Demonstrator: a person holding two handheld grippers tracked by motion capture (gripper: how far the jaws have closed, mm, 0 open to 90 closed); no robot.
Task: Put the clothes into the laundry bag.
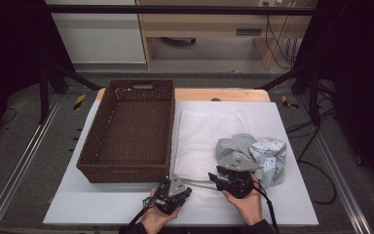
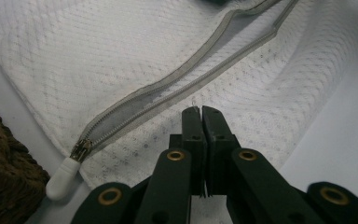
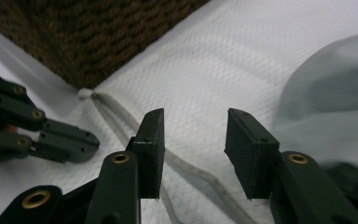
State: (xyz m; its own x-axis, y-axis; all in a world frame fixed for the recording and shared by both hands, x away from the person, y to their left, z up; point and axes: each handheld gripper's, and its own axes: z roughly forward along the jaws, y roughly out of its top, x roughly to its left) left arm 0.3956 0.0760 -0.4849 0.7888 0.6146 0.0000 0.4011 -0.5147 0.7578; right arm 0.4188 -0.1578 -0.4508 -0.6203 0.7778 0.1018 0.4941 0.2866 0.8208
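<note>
White mesh bag point(image 1: 209, 134) lies flat on the table point(image 1: 102, 204), just right of the brown basket point(image 1: 129, 129). In the high view, both hands sit at the bag's near edge. The left gripper point(image 1: 187, 187) is at the bag's near left corner, close to the basket. The right gripper point(image 1: 213, 176) is just to its right, touching the bag's edge. A thin grey line runs between the two. Behind the right gripper lies a grey cloth point(image 1: 238, 146) and a patterned cloth point(image 1: 270, 153), both on the bag's right part.

The left gripper view shows what that grey line is: a zipper point(image 2: 182, 81) running across the bag point(image 2: 98, 56). Its white pull tab point(image 2: 60, 179) lies at the bag's corner, beside the basket point(image 2: 4, 186). The left gripper point(image 2: 201, 111) is clenched, jaws pressed together, with the tips on the mesh just beside the zipper. I cannot tell if they pinch any cloth.

The right gripper view shows the right gripper point(image 3: 196, 126) with its jaws apart, grasping nothing. The zipper point(image 3: 186, 168) passes under them on the bag point(image 3: 223, 60). The basket's corner point(image 3: 88, 37) is at the top, and the left gripper point(image 3: 70, 142) is at the left.
</note>
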